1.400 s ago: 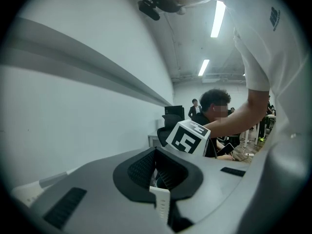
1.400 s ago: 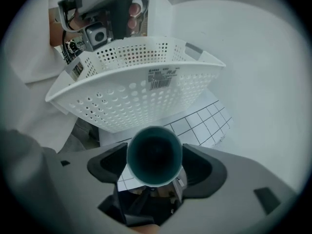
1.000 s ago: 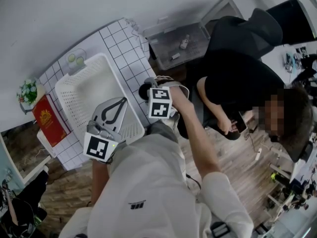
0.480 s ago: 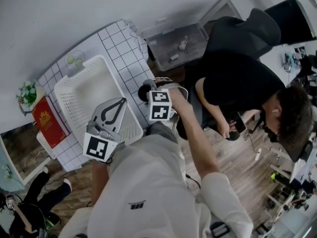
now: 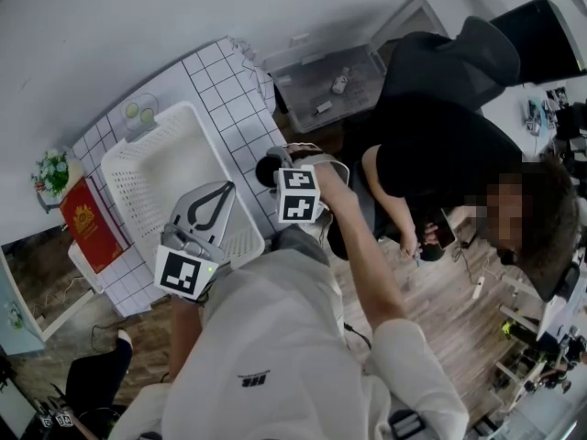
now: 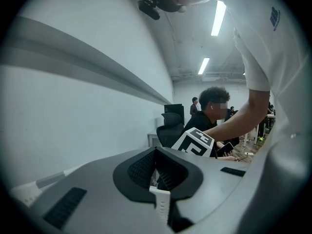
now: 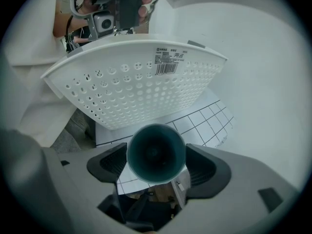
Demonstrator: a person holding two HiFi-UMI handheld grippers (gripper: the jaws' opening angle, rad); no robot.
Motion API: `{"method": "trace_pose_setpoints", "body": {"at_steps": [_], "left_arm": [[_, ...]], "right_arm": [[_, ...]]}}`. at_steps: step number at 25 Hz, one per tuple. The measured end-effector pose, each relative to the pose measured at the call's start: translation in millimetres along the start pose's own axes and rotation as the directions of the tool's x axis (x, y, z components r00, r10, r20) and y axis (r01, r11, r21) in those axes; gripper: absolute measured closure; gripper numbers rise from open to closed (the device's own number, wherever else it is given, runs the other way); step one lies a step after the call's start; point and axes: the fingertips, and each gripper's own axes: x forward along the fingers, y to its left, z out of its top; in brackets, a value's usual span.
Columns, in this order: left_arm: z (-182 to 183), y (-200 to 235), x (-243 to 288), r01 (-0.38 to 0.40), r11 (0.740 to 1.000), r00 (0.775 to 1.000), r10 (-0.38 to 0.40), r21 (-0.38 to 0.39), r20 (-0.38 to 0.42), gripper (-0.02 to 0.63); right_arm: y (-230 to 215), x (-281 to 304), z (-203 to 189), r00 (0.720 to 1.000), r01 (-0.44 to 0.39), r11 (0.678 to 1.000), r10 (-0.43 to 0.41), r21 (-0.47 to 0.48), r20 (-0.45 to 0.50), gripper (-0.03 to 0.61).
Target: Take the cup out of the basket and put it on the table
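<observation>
The cup is already out of the basket point(image 7: 141, 79), so by my reading the step in hand is the carry, with the putting down yet to come. The right gripper point(image 7: 157, 167) grips the cup point(image 7: 156, 150) between its two dark pads, one pad on each side of the wall. In the right gripper view the cup sits low and centred, below the basket's perforated side wall. The checked cloth of the table point(image 7: 204, 121) shows just behind it. In the head view the cup is a dark shape near the middle of the frame, beside the basket's right edge. Whether it hangs over the cloth or just past the table's edge is hard to tell from there. The next move calls for bringing it over a bare patch of cloth, lowering it base first, then parting the jaws. The cup is teal, smooth and round, its open mouth facing the camera and its inside dark. The left gripper point(image 6: 156, 155) is closed on nothing, lower left in the head view over the basket's near corner.
</observation>
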Motion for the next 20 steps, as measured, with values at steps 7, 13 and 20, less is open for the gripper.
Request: {"method": "trace_pose_setpoints", "body": {"at_steps": [7, 13, 20], "left_arm": [[0, -1, -1, 0.001, 1.000, 1.000, -0.001, 0.004, -0.003, 0.603], [4, -5, 0, 0.028, 0.996, 1.000, -0.028, 0.081, 0.000, 0.603], [7, -10, -3, 0.024, 0.998, 1.000, -0.025, 0.061, 0.006, 0.603]], "right_arm": [[0, -1, 0, 1.000, 0.009, 1.000, -0.009, 0.005, 0.002, 0.213], [0, -4, -2, 1.000, 0.026, 1.000, -0.026, 0.012, 0.008, 0.199], [1, -13, -5, 0.999, 0.048, 0.998, -0.048, 0.027, 0.009, 0.199]]}}
